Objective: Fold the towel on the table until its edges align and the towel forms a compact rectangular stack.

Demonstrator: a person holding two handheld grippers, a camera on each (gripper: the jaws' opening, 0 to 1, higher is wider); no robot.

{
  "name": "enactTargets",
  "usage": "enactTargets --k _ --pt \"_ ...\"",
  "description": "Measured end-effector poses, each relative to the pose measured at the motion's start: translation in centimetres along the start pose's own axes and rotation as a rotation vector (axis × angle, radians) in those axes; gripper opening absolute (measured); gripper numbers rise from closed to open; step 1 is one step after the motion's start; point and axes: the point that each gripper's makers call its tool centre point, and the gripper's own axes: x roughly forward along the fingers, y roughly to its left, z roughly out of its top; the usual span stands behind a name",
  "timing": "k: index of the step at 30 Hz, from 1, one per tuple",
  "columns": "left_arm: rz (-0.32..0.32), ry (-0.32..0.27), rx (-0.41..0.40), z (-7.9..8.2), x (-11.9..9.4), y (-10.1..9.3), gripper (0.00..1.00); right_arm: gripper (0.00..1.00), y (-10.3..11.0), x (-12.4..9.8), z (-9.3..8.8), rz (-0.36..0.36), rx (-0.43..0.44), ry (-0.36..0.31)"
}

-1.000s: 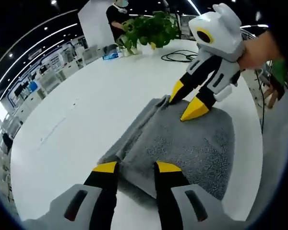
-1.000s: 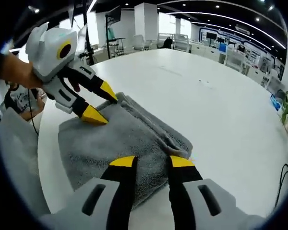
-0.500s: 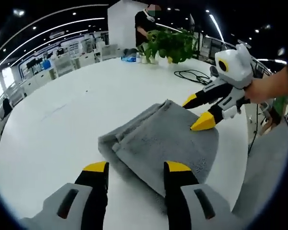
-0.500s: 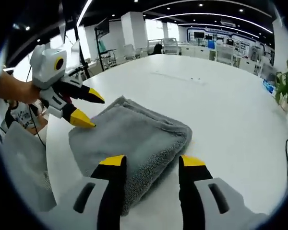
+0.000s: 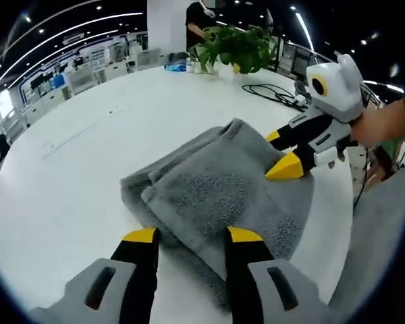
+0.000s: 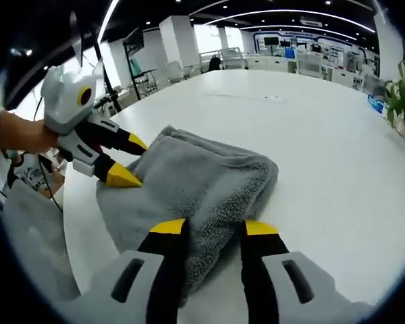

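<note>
Left gripper view is showing the left gripper (image 5: 189,235), jaws parted, straddling the grey towel's (image 5: 223,189) near edge. Right gripper (image 6: 212,227) is straddling the opposite edge, also parted.

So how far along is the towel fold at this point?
Done: the grey towel lies doubled in layers on the white table. In hand: the left gripper and right gripper each straddle a towel edge, jaws apart. Left: the layered edges look uneven, so they need squaring into a compact rectangle.
</note>
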Motion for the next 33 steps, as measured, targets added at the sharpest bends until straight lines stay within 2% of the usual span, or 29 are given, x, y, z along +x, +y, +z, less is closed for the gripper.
enactTargets --k 5,20,33 --pt "-0.008 -0.004 -0.013 0.5 0.6 0.8 0.4 0.3 -0.8 0.8 0.7 -0.014 -0.01 0.004" --pt "0.031 -0.033 -0.016 3.0 2.7 4.4 0.41 0.29 -3.9 3.6 3.8 -0.054 -0.048 0.001" --pt "0.06 -0.069 -0.034 4.4 3.9 6.4 0.4 0.29 -5.7 5.0 5.4 -0.077 -0.055 -0.028"
